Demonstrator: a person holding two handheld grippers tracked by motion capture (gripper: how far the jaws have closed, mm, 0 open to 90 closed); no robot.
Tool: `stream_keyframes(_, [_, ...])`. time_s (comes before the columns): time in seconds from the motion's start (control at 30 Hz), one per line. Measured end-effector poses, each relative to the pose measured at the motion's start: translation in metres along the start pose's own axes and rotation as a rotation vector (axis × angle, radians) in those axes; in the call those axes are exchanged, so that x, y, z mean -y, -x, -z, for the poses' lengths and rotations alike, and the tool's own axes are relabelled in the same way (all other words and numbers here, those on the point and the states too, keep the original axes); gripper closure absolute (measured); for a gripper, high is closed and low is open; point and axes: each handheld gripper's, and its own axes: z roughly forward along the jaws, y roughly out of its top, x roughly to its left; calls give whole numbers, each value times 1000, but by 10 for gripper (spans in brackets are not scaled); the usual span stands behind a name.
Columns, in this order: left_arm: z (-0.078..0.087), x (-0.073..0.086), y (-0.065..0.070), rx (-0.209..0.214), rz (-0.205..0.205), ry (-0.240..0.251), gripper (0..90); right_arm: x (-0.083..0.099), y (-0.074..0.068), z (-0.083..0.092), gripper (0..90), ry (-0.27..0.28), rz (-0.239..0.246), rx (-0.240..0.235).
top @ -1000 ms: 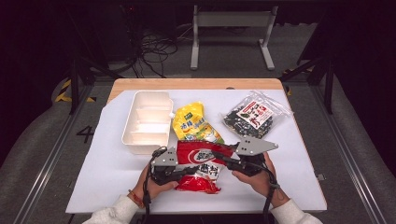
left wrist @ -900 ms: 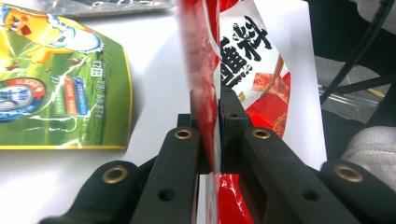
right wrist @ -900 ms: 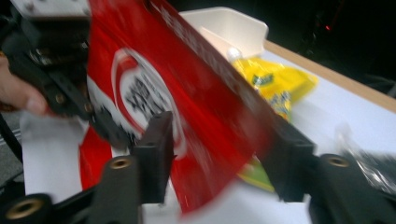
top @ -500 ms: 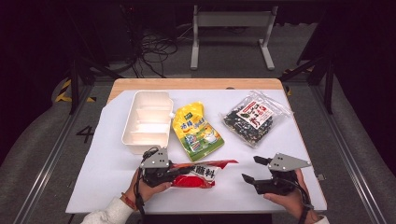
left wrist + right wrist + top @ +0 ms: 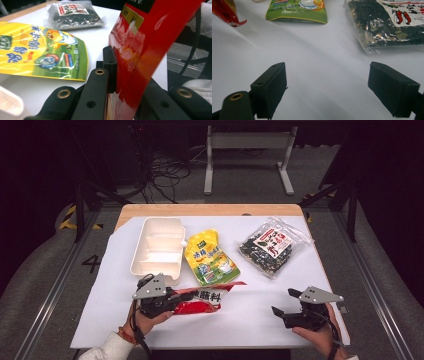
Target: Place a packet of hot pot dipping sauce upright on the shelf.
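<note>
Your left gripper (image 5: 172,301) clamps the red pouch (image 5: 205,299) near the table's (image 5: 250,320) front edge; your right gripper (image 5: 284,312), just opened, holds nothing. With 1 grip, the torn pouch may sag and spill.

Right gripper (image 5: 283,303) off red packet (image 5: 202,300), opened.

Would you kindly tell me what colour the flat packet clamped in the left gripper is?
The flat glossy packet is bright red, with a yellow label; the left gripper view shows it best.
</note>
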Motion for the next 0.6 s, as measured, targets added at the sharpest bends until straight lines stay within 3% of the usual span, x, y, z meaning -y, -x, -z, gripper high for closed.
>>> stream_keyframes(0.13, [8,-4,-1,-17,-19,14,895,0,-3,-1,140,-2,33,16])
stream_keyframes(0.2, [15,-8,-3,-31,-25,35,895,-1,-5,-2,131,-10,67,66])
stream_keyframes(0.23, [19,-10,-4,-43,-26,47,895,-1,-6,-2,130,-12,69,67])
stream_keyframes(0.43, [40,-21,-12,-97,-40,98,895,-2,-6,-5,129,-9,56,68])
stream_keyframes(0.6, [55,-31,-27,-130,-45,128,896,0,-6,-3,129,-5,48,79])
